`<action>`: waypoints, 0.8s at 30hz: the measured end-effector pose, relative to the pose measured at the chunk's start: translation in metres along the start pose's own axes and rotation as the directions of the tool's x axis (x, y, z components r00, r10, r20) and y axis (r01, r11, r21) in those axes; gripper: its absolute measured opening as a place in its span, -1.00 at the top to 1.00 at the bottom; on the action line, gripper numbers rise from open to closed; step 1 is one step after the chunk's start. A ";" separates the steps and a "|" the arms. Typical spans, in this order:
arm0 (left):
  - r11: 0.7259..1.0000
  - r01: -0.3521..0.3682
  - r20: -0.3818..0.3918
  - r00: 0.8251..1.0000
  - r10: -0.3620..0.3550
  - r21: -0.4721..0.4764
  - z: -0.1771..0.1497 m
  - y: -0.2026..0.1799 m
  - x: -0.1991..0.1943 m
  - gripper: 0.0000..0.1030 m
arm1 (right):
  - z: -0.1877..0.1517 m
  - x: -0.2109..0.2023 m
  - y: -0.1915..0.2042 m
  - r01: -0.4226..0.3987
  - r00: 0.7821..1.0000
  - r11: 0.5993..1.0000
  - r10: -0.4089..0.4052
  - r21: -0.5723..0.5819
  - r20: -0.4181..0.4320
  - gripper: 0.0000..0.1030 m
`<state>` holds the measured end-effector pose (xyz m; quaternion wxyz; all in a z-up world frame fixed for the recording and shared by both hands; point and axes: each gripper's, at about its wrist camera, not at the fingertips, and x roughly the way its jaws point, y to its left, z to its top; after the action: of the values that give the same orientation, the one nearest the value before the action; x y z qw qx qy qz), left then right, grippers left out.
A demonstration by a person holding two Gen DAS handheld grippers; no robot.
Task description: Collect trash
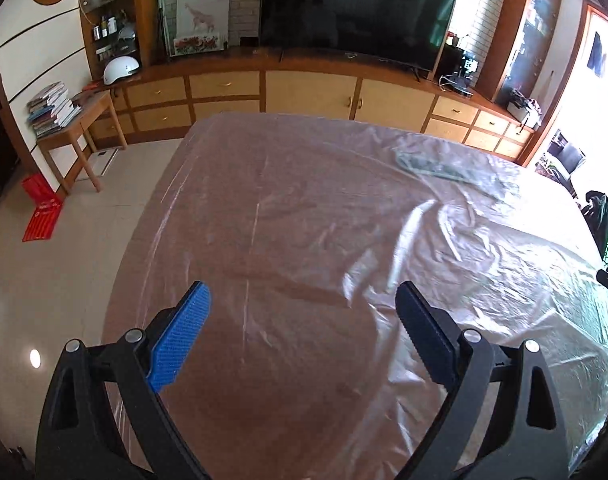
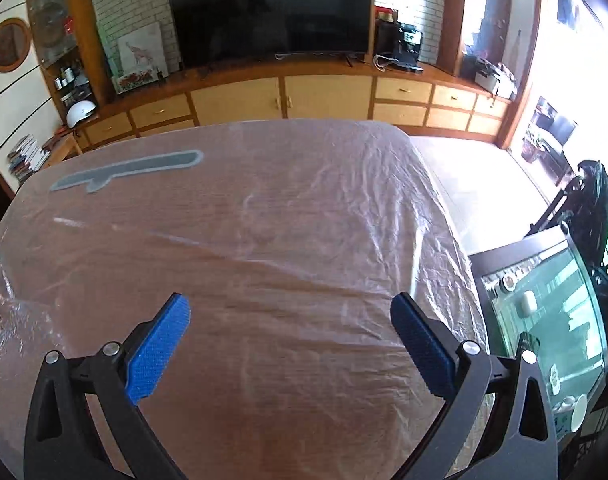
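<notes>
On the tabletop (image 1: pixel 231 400) ahead of you lies the one thing that reads as trash: a thin, clear plastic sheet (image 1: pixel 464 248) spread over the whole wooden surface, draped past the edges and rumpled most on the right side. Both of your tools hang above it empty. The left hand-held gripper (image 1: pixel 304 316) has its jaws spread wide with nothing between them but bare film below, and the right hand-held gripper (image 2: pixel 289 326) stands just as wide and just as empty.

Expect the sheet to be very light, limp and slick. It will not lift as one piece; it will stretch, slide over the wood and trail behind whatever point you pinch. Flat stretches give the pads little to bite, so I would go for the raised creases (image 1: pixel 428 216) on the right side in the left view, or for the crinkled corner (image 2: pixel 388 148) nearest the cabinets in the right view, where the film already stands proud. A pinch across a fold should hold better than a pinch on a single layer.

A grey, flat, elongated shape (image 2: pixel 123 170) sits towards the far end; whether it lies under the film or on top, I cannot tell, so watch that it does not get dragged along when you gather the plastic.
</notes>
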<state>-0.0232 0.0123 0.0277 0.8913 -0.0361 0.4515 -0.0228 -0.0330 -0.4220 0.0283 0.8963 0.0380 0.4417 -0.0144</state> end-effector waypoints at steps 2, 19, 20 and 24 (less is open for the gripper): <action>1.000 -0.004 -0.009 1.000 0.004 0.003 0.000 0.004 0.007 -0.84 | -0.002 0.004 -0.006 0.003 1.000 1.000 -0.003 0.014 -0.008 -0.91; 0.996 -0.053 -0.024 0.998 0.054 0.069 -0.004 0.010 0.027 -0.97 | -0.009 0.008 -0.019 0.052 0.998 0.999 -0.052 -0.013 -0.025 -0.93; 0.996 -0.055 -0.024 0.998 0.057 0.066 -0.004 0.011 0.026 -0.97 | -0.009 0.008 -0.019 0.052 0.998 0.999 -0.053 -0.014 -0.025 -0.93; 0.996 -0.055 -0.024 0.998 0.057 0.064 -0.004 0.012 0.027 -0.97 | -0.009 0.008 -0.019 0.052 0.998 0.999 -0.053 -0.013 -0.025 -0.93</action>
<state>-0.0105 0.0225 0.0027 0.8863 0.0052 0.4628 -0.0126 -0.0363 -0.4401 0.0158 0.8901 0.0209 0.4540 -0.0346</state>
